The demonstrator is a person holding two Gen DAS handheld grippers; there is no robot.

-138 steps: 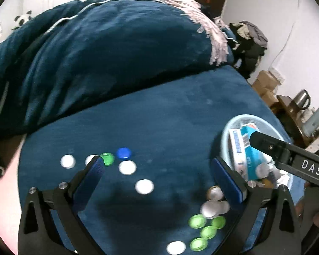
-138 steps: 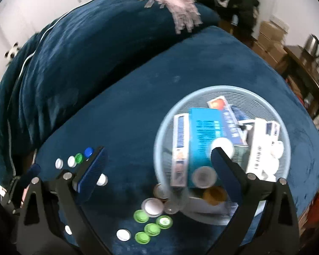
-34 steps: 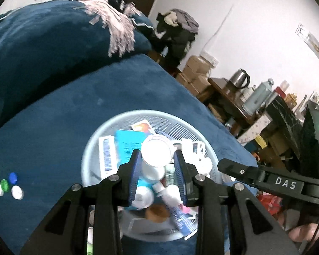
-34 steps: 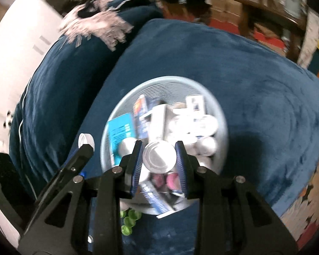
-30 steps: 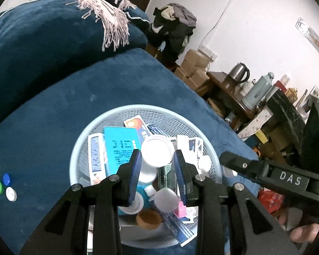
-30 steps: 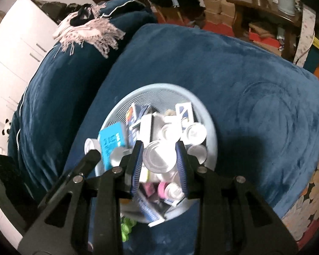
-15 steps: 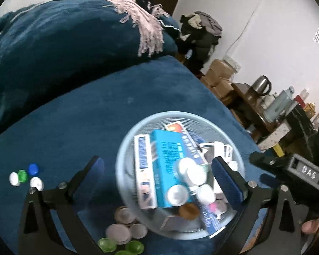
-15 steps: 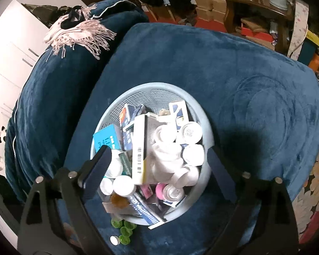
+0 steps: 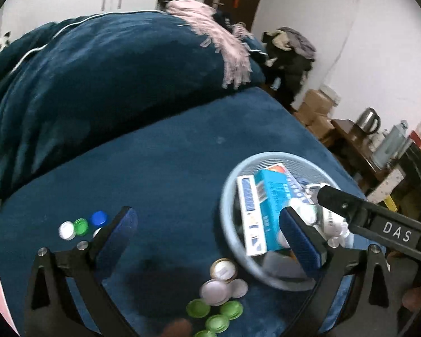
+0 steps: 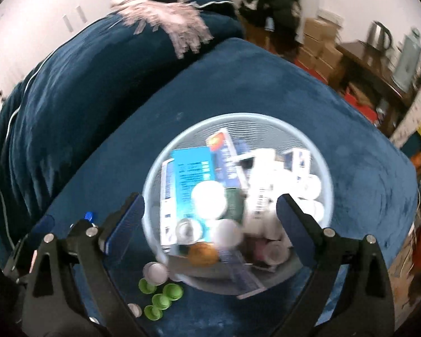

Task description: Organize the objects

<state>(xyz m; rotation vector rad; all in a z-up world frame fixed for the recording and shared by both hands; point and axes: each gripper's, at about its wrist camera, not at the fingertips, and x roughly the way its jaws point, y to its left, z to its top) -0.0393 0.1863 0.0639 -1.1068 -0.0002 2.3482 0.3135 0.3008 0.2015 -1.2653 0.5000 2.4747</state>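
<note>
Gaping left claw, right claw opening, empty

Both tools released bottles into basket; jaws wide.

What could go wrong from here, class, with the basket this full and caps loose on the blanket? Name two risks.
1. The basket is heaped with boxes and bottles; another drop may bounce out or tip the blue box.
2. The green caps lie close under the left gripper, whose open fingers could scatter them across the soft blanket.
</note>
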